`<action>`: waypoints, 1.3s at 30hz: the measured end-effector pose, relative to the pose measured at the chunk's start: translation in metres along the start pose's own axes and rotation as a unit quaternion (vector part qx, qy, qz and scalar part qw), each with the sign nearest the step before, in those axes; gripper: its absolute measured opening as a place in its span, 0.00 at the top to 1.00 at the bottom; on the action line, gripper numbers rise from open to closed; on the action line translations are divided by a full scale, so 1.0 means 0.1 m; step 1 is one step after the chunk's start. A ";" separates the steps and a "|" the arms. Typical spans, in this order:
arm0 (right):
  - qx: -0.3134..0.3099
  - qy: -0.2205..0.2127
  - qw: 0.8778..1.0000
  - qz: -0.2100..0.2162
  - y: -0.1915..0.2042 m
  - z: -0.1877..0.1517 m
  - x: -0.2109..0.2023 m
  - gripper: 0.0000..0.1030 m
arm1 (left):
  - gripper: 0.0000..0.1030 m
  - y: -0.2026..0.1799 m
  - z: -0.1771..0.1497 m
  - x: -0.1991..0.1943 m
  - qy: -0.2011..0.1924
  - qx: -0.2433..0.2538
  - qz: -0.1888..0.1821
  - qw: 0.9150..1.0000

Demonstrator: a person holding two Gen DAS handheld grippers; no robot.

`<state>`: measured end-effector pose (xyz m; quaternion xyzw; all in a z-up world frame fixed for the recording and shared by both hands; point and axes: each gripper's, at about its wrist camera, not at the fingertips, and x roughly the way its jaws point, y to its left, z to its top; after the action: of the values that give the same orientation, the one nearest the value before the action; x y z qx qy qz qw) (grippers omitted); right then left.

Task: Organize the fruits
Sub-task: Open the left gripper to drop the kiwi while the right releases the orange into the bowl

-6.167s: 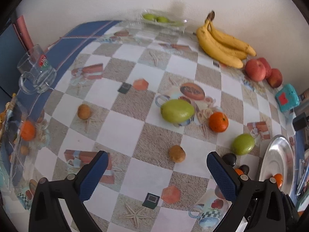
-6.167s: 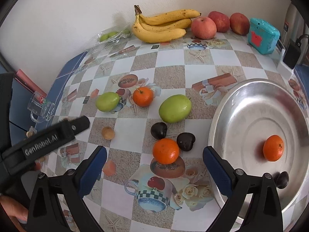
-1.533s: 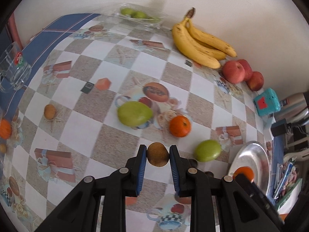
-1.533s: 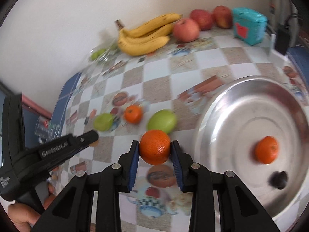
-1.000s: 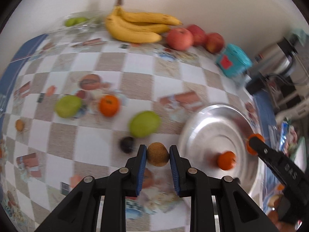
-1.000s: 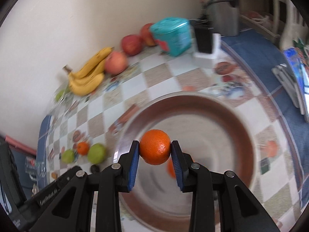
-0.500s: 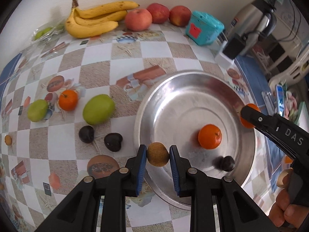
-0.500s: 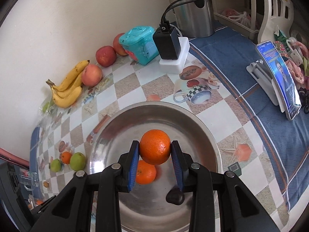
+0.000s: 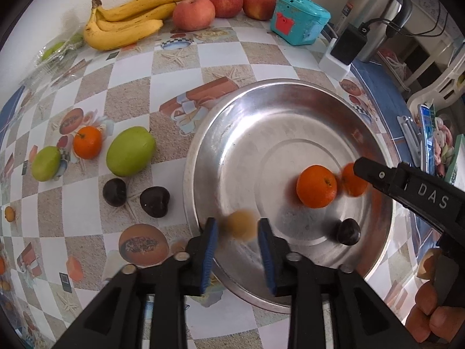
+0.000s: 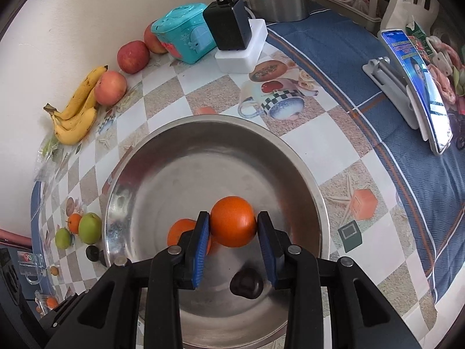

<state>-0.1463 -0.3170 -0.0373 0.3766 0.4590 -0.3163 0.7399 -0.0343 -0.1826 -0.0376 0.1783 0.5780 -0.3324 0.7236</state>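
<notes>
Two claws over my steel tray (image 9: 203, 157): left gripper (image 9: 237, 250), jaws opening, frees a blurred brown fruit (image 9: 240, 226) at lower centre; right gripper (image 10: 232, 244) clamps an orange (image 10: 232, 225), mid-frame.

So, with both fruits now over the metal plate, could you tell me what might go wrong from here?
1. The left gripper is opening and the small brown fruit, blurred between its fingers, sits near the silver plate's rim; it may bounce or roll out.
2. The right gripper holds an orange just above the orange already on the plate; released there, it could knock it or the dark fruit.
</notes>
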 end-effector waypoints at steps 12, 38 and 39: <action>-0.014 -0.035 0.999 0.012 0.12 0.06 -0.26 0.52 | 0.42 0.05 0.05 -0.18 -0.017 -0.013 -0.019 1.000; -0.139 -0.020 0.990 0.021 1.00 -0.27 -0.28 0.51 | 0.28 1.83 0.07 -0.62 -0.084 -0.225 0.068 0.968; -0.147 -0.020 0.989 0.025 1.06 -0.30 -0.29 0.51 | 0.28 1.86 0.06 -0.65 -0.086 -0.226 0.072 0.968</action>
<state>-0.0842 -0.2334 0.0087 0.2684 0.4760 -0.2346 0.8039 0.0908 -0.0353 0.0025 0.0220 0.5591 -0.1546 0.8143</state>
